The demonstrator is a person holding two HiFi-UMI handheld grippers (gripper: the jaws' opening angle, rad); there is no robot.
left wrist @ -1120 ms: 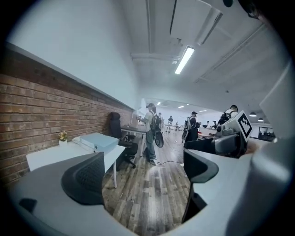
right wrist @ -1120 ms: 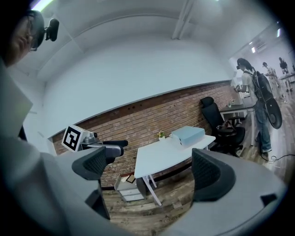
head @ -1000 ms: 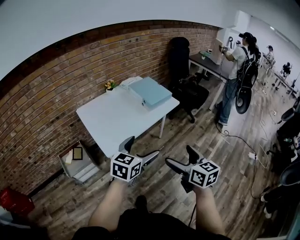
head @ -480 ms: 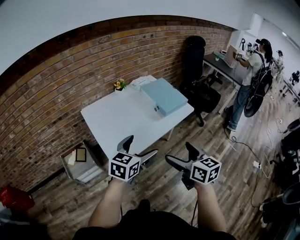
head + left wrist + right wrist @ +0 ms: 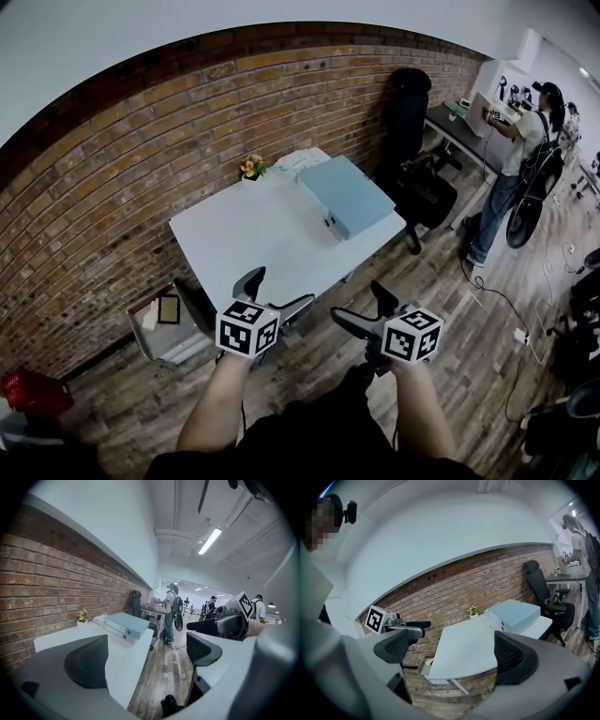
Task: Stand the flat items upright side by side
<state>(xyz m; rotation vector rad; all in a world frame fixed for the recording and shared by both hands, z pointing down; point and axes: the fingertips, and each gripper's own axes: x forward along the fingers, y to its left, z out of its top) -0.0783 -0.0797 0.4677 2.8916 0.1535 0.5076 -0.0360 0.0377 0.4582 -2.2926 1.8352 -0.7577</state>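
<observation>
Light blue binders (image 5: 347,195) lie flat in a stack at the far right corner of the white table (image 5: 253,244). They also show in the left gripper view as binders (image 5: 125,624) and in the right gripper view as binders (image 5: 514,615). My left gripper (image 5: 278,291) is open and empty, held in the air just short of the table's near edge. Beside it, my right gripper (image 5: 359,305) is also open and empty over the wooden floor. Neither touches anything.
A small flower pot (image 5: 250,167) and a white object (image 5: 300,159) sit at the table's back by the brick wall. A black office chair (image 5: 412,141) stands right of the table. A person (image 5: 530,159) works at a desk far right. A grey floor tray (image 5: 164,323) lies left.
The table and binders have drifted right and nearer in the head view as I step closer. Both grippers stay open and keep the same pose.
</observation>
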